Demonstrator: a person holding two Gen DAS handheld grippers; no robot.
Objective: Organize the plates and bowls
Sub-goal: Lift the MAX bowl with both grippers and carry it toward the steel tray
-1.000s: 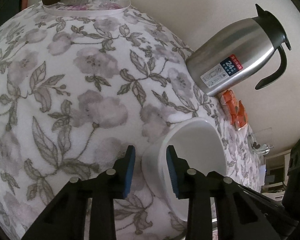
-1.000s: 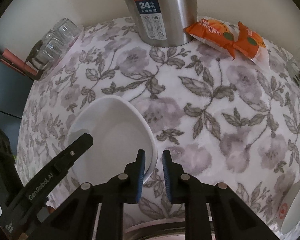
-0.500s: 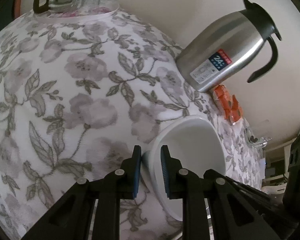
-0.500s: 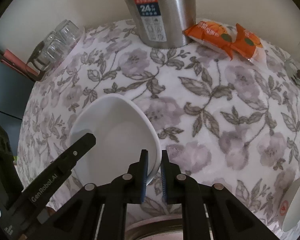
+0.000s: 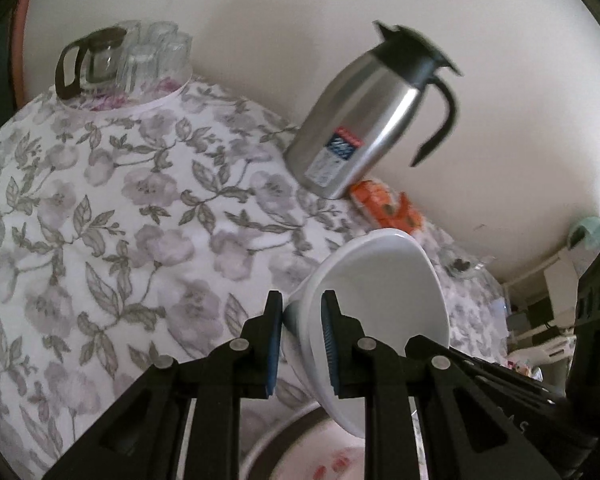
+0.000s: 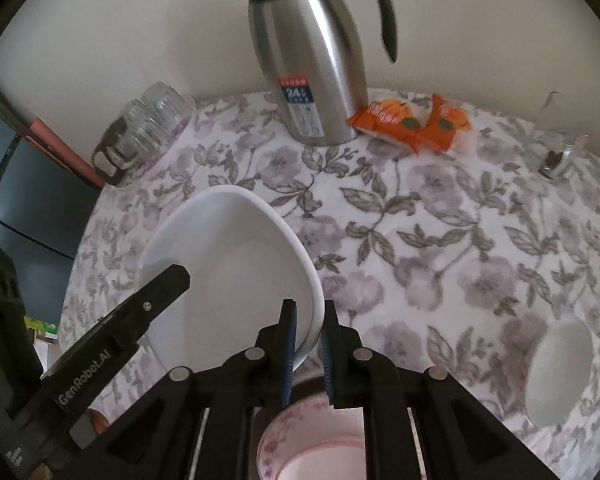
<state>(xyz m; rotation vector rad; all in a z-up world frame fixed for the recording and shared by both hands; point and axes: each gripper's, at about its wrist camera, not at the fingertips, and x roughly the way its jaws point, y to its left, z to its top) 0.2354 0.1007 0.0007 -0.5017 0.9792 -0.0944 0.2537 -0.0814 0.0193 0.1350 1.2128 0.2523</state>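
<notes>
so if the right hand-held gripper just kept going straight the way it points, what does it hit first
The right hand-held gripper is already shut on the rim of the white bowl, so the bowl goes with it. Beyond the fingertips lies bare floral tablecloth, probably the first contact; depth is hard to judge.

The left gripper (image 5: 300, 332) points steeply down toward the table, its two black fingers with blue pads closed on the rim of a white bowl (image 5: 384, 300), one pad outside the wall and one inside. The right gripper (image 6: 307, 336) points down more steeply and pinches the opposite rim of the same bowl in the same way, one pad on each face. In the right wrist view the left gripper's black finger reaches in from the lower left onto the bowl's far rim. No hand or sleeve shows.
</notes>
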